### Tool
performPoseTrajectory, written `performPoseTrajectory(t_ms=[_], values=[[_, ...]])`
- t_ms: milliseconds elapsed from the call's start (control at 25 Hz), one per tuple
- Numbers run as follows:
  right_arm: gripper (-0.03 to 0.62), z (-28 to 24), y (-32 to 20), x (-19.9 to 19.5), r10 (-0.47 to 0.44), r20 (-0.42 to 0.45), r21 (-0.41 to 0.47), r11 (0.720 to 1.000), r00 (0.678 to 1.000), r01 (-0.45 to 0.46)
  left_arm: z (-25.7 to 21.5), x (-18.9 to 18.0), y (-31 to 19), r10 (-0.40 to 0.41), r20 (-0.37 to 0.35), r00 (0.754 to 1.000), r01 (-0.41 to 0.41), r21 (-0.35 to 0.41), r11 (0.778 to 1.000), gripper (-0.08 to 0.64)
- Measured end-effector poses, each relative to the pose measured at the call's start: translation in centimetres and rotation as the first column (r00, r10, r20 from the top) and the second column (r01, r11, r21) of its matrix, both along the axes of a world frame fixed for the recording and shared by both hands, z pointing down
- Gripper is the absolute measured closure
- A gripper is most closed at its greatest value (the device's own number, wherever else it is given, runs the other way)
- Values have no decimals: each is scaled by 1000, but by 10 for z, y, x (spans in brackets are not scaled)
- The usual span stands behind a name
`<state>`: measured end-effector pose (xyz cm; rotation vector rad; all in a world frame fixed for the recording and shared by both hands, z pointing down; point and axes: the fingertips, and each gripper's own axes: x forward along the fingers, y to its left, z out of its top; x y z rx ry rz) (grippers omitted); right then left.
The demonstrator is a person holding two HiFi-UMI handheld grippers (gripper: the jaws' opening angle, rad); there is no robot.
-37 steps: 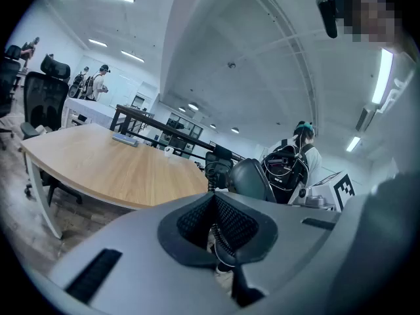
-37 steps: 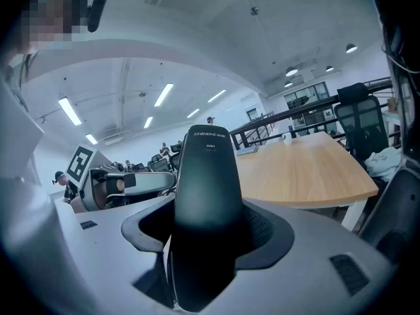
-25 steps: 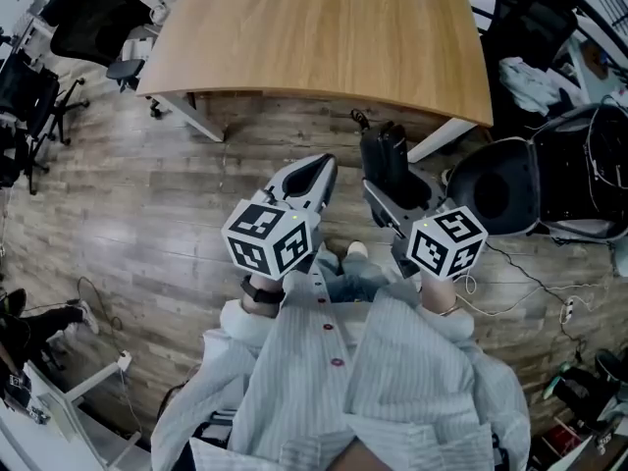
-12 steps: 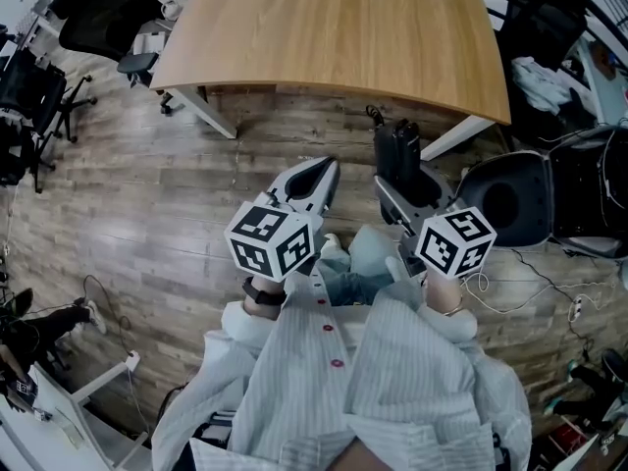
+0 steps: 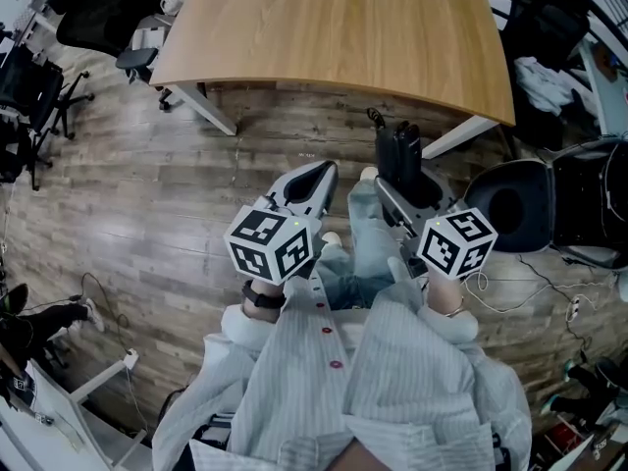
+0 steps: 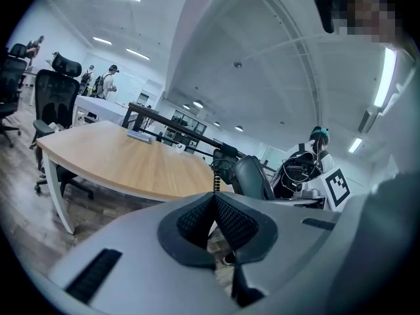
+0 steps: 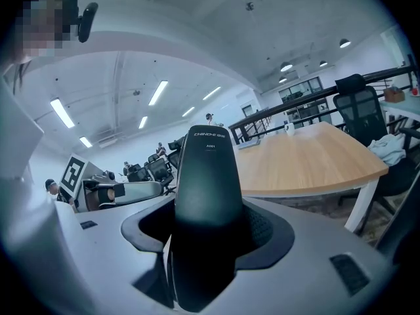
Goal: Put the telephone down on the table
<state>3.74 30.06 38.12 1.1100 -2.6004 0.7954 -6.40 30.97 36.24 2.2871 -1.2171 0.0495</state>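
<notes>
Telephone [image 7: 205, 189] clamped between fingers of right gripper [image 7: 209, 231]; left gripper [image 6: 213, 205] fingers touching.

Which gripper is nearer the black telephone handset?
Right. The right gripper has the telephone handset clamped in its jaws; the left gripper, shut and empty, sits apart beside it.

A big wooden table [image 5: 334, 37] is standing at the top of the frame on a wood-plank floor [image 5: 137, 204]. A black office chair [image 5: 25, 84] is standing at the upper left.
</notes>
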Motion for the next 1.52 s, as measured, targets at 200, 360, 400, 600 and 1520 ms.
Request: performPoseTrajectory(t_ms=[200, 360, 400, 600, 1520], values=[[299, 9, -20, -6, -12, 6, -13, 1000, 1000, 12, 5, -3, -16, -10, 3, 1000, 10, -5, 1000, 551], [299, 12, -50, -7, -31, 9, -25, 999, 999, 32, 5, 0, -47, -20, 4, 1000, 20, -6, 1000, 551], [299, 12, -59, -6, -34, 9, -27, 999, 999, 34, 6, 1, -56, -23, 4, 1000, 23, -6, 1000, 552], [299, 17, -110, 6, -33, 9, -34, 999, 999, 34, 13, 14, -106, -20, 5, 1000, 20, -15, 1000, 551], [299, -3, -308, 108, -62, 11, -12, 998, 998, 62, -17, 120, -305, -24, 25, 999, 23, 36, 999, 552]])
